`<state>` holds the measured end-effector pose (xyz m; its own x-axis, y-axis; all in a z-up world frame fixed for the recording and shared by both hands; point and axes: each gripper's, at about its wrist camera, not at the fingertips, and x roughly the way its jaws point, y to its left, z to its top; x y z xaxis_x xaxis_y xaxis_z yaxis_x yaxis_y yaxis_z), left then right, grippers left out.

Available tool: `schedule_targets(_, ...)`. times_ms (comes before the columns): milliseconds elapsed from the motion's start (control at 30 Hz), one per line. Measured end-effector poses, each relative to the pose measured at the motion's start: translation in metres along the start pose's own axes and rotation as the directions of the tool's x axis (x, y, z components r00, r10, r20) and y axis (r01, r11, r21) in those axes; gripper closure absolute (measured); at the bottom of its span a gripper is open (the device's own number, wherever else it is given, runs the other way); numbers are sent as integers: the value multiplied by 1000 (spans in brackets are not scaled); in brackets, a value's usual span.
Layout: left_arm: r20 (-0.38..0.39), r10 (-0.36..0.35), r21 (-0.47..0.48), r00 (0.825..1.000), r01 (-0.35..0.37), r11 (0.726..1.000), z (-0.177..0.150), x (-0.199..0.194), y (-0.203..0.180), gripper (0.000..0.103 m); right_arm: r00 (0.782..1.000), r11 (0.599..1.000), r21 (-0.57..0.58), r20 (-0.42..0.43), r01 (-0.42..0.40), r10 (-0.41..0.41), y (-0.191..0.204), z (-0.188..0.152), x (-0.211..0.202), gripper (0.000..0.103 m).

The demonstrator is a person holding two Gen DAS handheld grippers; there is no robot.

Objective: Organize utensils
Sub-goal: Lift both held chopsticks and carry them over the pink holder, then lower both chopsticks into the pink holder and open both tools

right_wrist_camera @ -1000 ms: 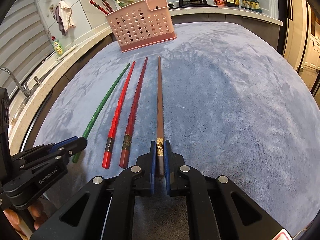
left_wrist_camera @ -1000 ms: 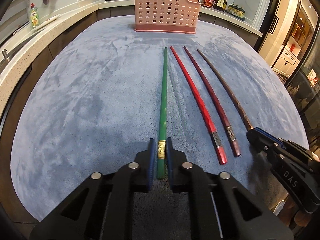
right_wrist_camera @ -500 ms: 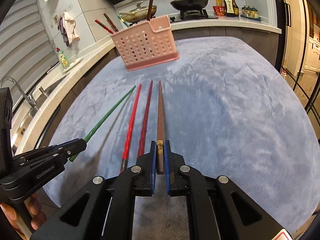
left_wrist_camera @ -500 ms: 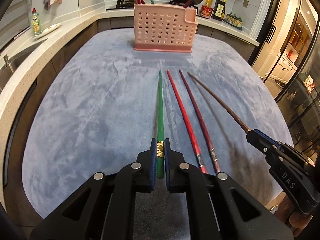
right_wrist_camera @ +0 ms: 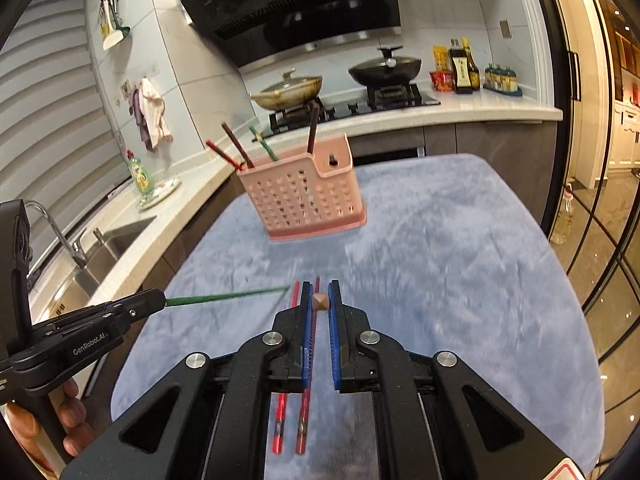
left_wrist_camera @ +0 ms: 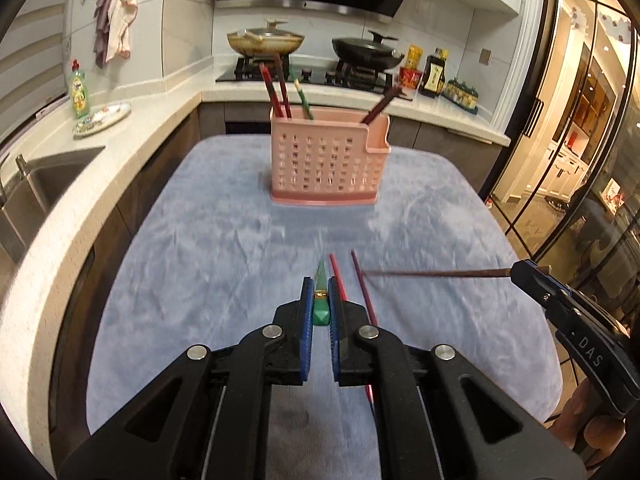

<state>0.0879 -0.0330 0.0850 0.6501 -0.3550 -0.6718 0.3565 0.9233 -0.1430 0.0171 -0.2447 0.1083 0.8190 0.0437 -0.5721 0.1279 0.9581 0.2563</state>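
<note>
My left gripper [left_wrist_camera: 320, 298] is shut on the thick end of a green chopstick [left_wrist_camera: 321, 310] and holds it above the table, pointing toward the pink perforated holder [left_wrist_camera: 326, 162]. My right gripper [right_wrist_camera: 320, 300] is shut on a brown chopstick [right_wrist_camera: 320, 301], also lifted; its shaft shows in the left wrist view [left_wrist_camera: 436, 273]. The green chopstick shows in the right wrist view [right_wrist_camera: 224, 297]. A red chopstick [right_wrist_camera: 279, 424] and a dark red chopstick [right_wrist_camera: 303, 428] lie on the blue cloth [right_wrist_camera: 460, 280]. The holder [right_wrist_camera: 304, 196] holds several chopsticks.
A counter with a sink [left_wrist_camera: 44, 184] runs along the left. A stove with two pans [left_wrist_camera: 312, 46] and bottles [left_wrist_camera: 434, 76] stands behind the holder. Glass doors [left_wrist_camera: 580, 140] are on the right.
Both grippers have risen and levelled with their chopsticks, lifting the green and brown ones off the cloth. The view now looks across the table at the holder.
</note>
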Motion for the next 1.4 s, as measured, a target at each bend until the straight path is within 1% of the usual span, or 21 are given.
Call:
schedule_targets(100,34,-3,-5,999,3,1000,14,-7,1,96,999,1000,-8,36,-3,3,3,15,-6,96)
schedule_targets(200,60,-4,-14,998,5,1000,26,-14,2,96,998,1000,-7,53,-19,19,6,25,-9,96)
schedule_targets(433,68,-23,-26,997,24,999,43,-15,5,96,996,999,-11,74,-40,40,13,41,-8,96)
schedule_targets(567,92,-27,-22,995,29,999,56,-17,4,96,994,999,-18,101,-50,52,19,54,-9,96)
schedule_targets(700,114,-30,-15,993,31,999,70,-16,2,96,989,998,-30,133,-62,65,24,73,-7,96)
schedule_targets(867,149,-37,-17,988,40,999,99,-16,-1,96,981,996,-36,174,-86,91,28,100,-2,96)
schedule_targets(1033,208,-43,-23,977,49,999,137,-20,-3,96,964,993,-46,243,-104,112,35,141,2,96)
schedule_targets(1100,239,-45,-23,970,52,998,154,-24,-4,96,954,992,-38,270,-120,126,36,160,6,96)
schedule_targets(1200,293,-29,-26,956,38,999,182,-26,-4,96,942,990,-24,305,-137,137,38,186,15,96)
schedule_targets(1233,312,-26,-30,950,37,999,195,-25,-4,96,939,990,-22,315,-138,138,39,194,18,96)
schedule_targets(1333,348,1,-38,938,13,999,218,-21,-2,96,931,992,-20,342,-126,125,40,216,32,96)
schedule_targets(1400,352,12,-43,936,3,999,229,-15,0,96,931,994,-16,349,-112,110,39,225,43,96)
